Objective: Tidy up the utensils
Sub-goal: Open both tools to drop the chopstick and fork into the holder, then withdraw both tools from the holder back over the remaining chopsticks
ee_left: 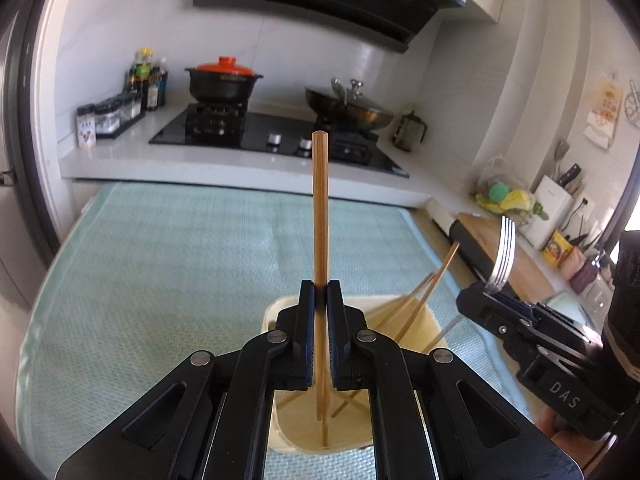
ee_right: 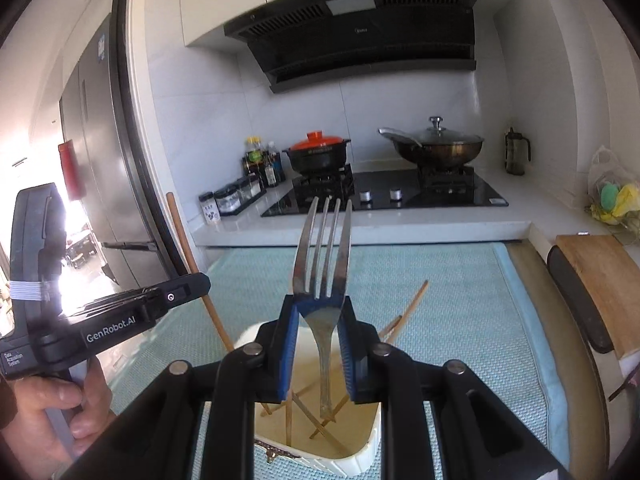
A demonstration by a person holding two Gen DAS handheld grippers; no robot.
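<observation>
My left gripper [ee_left: 320, 292] is shut on a wooden chopstick [ee_left: 320, 208] that stands upright, its lower end hanging over a cream utensil holder [ee_left: 280, 306]. Several more chopsticks [ee_left: 424, 292] lean inside the holder. My right gripper [ee_right: 319, 304] is shut on a steel fork [ee_right: 324, 252], tines up, with the handle reaching down into the same holder [ee_right: 360, 454]. In the left wrist view the right gripper [ee_left: 486, 294] with its fork [ee_left: 503, 256] hangs to the right. The left gripper [ee_right: 200, 280] and its chopstick [ee_right: 184, 248] show at the left of the right wrist view.
The holder stands on a light green mat [ee_left: 180, 248]. Behind it a white counter carries a black hob [ee_left: 276, 136] with a red-lidded pot [ee_left: 224, 80] and a lidded wok [ee_left: 348, 108]. A wooden cutting board [ee_right: 600, 280] lies at the right, spice jars [ee_left: 116, 112] at the left.
</observation>
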